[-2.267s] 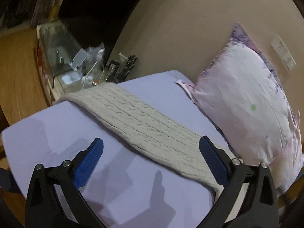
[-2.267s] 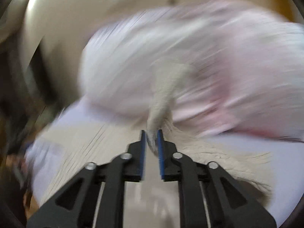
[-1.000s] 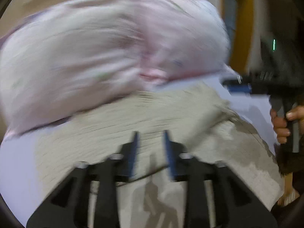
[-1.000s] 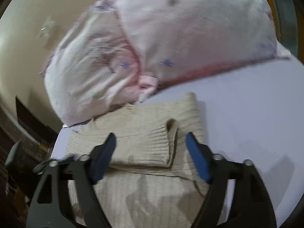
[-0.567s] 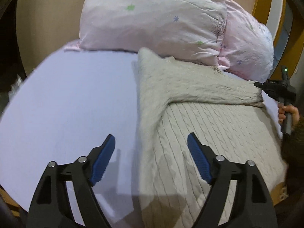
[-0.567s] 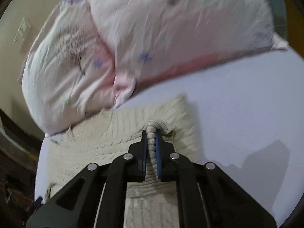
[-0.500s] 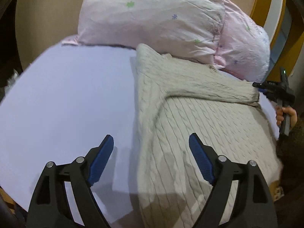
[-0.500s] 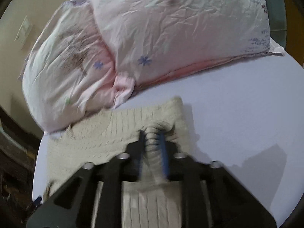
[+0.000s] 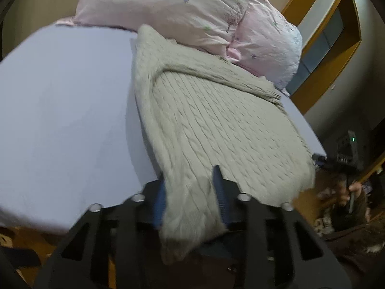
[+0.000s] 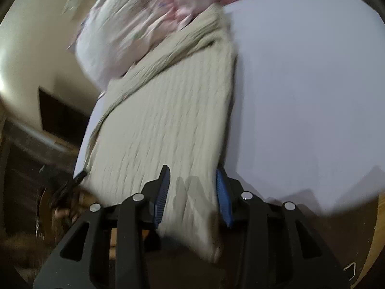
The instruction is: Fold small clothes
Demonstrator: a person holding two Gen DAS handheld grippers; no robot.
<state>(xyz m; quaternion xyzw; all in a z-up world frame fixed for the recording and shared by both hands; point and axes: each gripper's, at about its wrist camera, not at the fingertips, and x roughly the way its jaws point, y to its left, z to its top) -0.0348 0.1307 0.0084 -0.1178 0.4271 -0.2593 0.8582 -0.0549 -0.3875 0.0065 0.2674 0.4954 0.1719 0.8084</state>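
Note:
A beige cable-knit sweater (image 9: 216, 125) lies on the lavender bed sheet (image 9: 62, 110), with one sleeve folded across its top near the pillows. It hangs over the near edge of the bed. My left gripper (image 9: 190, 187) is at the sweater's bottom left corner, jaws partly closed with the hem between the blue pads. My right gripper (image 10: 192, 187) is at the bottom right corner of the sweater (image 10: 168, 110), jaws also partly closed around the hem. The right wrist view is blurred.
Two pink pillows (image 9: 182, 12) lie at the head of the bed, touching the sweater's top. The bare sheet (image 10: 308, 91) spreads beside the sweater. A wooden door frame (image 9: 320, 55) stands beyond the bed. The other hand and gripper (image 9: 346, 168) show at the right.
Both grippers moved from the top of the sweater down to its bottom hem at the bed's near edge. The right gripper let go of the sleeve. Both now have jaws narrowing around the hem corners.

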